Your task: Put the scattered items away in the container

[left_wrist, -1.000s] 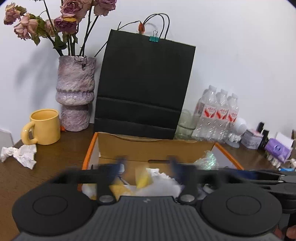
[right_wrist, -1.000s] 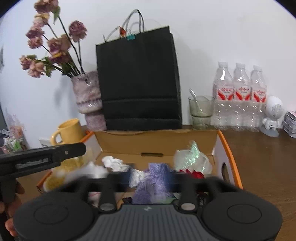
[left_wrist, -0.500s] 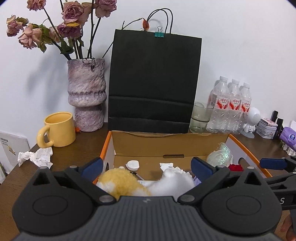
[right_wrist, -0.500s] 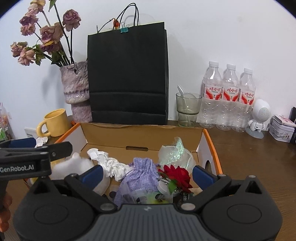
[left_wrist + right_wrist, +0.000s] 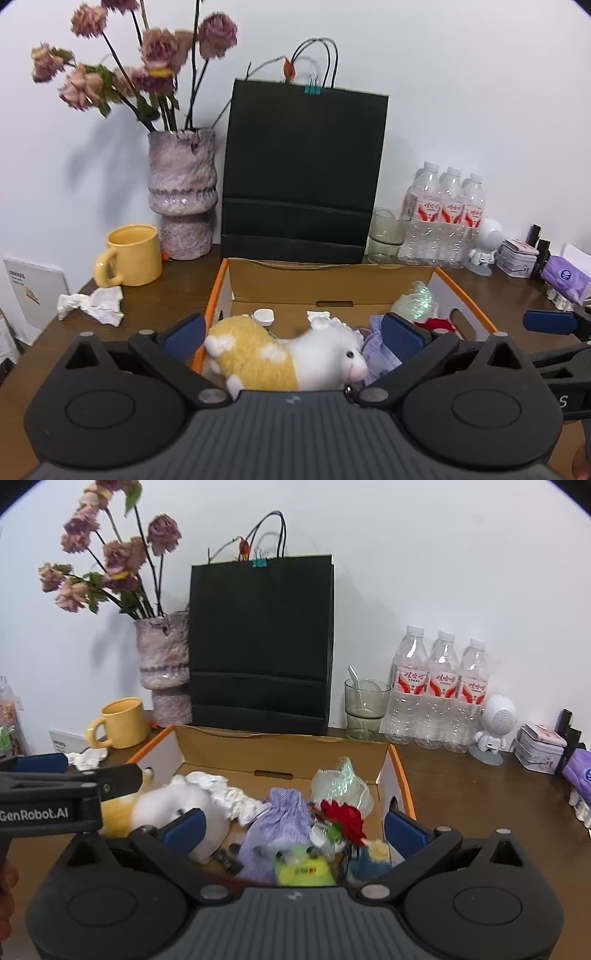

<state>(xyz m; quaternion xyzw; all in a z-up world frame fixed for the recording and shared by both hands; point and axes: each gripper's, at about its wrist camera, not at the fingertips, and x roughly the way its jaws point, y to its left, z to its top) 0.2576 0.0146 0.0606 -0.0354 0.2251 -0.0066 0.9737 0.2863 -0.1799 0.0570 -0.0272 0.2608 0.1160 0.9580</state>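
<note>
Both grippers are drawn back, left gripper (image 5: pixel 293 332) and right gripper (image 5: pixel 295 825) spread wide, empty, above the box (image 5: pixel 332 273).

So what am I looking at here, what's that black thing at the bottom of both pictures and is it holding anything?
Each black shape is a handheld two-finger gripper with a camera looking along its fingers; a person holds one in each hand. One picture is from the left gripper, the other from the right gripper. Both are open and hold nothing. Below them an orange-edged cardboard box on a wooden table contains a plush toy, a purple drawstring pouch and a red flower. Crumpled tissue lies outside the box beside a yellow mug.
</note>
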